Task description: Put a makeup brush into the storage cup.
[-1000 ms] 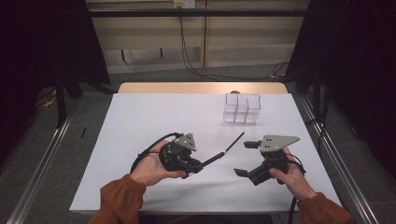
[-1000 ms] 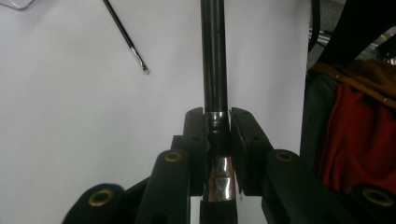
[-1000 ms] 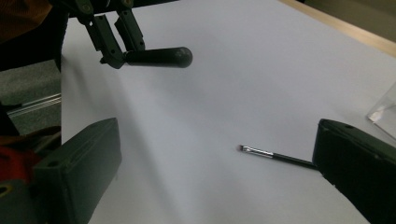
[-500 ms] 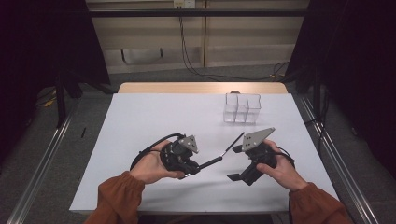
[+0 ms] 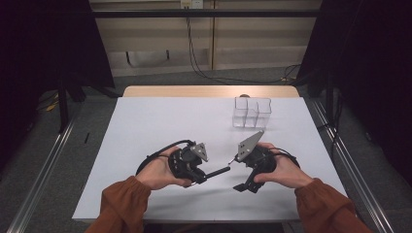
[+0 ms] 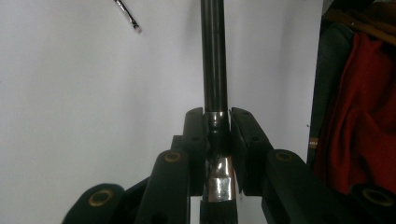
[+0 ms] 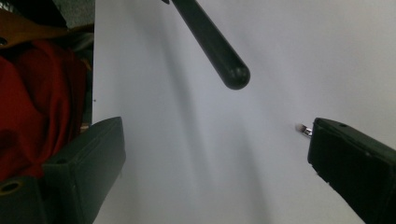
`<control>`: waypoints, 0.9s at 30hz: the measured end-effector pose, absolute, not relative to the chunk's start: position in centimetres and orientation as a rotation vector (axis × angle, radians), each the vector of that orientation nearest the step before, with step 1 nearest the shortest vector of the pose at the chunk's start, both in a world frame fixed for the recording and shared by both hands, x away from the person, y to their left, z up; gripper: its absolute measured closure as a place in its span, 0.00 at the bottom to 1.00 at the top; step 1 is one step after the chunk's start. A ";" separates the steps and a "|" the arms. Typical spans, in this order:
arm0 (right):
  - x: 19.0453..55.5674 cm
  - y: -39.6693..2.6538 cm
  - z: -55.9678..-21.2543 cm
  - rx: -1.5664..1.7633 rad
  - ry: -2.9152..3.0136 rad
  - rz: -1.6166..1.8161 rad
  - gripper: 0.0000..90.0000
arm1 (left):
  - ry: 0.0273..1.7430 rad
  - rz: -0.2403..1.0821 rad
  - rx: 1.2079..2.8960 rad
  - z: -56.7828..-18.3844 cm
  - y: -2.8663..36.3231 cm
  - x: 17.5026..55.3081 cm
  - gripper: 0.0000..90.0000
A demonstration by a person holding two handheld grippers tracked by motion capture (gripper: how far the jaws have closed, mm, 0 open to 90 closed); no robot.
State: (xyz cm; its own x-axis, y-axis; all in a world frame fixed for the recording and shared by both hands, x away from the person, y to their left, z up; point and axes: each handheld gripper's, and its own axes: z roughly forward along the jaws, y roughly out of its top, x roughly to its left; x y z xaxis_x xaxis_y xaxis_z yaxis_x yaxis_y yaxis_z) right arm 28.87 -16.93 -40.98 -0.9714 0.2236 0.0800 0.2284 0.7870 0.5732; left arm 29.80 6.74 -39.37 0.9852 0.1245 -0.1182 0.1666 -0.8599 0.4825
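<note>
My left gripper (image 5: 201, 174) (image 6: 217, 116) is shut on a black brush handle (image 5: 218, 171) (image 6: 214, 56), just above its silver ferrule (image 6: 219, 179); the handle points right, toward the other hand. In the right gripper view, the handle's rounded end (image 7: 233, 73) hangs a little beyond the wide open jaws of my right gripper (image 5: 238, 172) (image 7: 215, 130), with nothing between them. A second, thin brush (image 5: 232, 159) (image 6: 127, 14) lies on the white table, and its pale tip (image 7: 301, 128) shows beside my right jaw.
A clear plastic box with compartments (image 5: 251, 112) stands at the back right of the white table (image 5: 160, 121). Metal rails (image 5: 43, 165) run along both sides of the table, and cables lie on the floor behind it.
My right gripper has moved left across the table toward the held handle and tilted, so it now covers most of the thin brush. My left gripper has stayed in place.
</note>
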 end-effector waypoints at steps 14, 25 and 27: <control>29.9 -15.1 -41.4 -0.287 -2.952 -0.747 0.09 | 0.195 -0.148 2.690 -40.0 6.0 30.0 0.86; 30.5 -13.9 -42.2 -0.242 -2.937 -0.588 0.13 | 0.201 -0.187 2.713 -40.4 5.7 30.1 0.86; 30.6 -13.8 -42.1 -0.248 -2.950 -0.591 0.17 | 0.182 -0.187 2.718 -40.3 5.7 30.1 0.86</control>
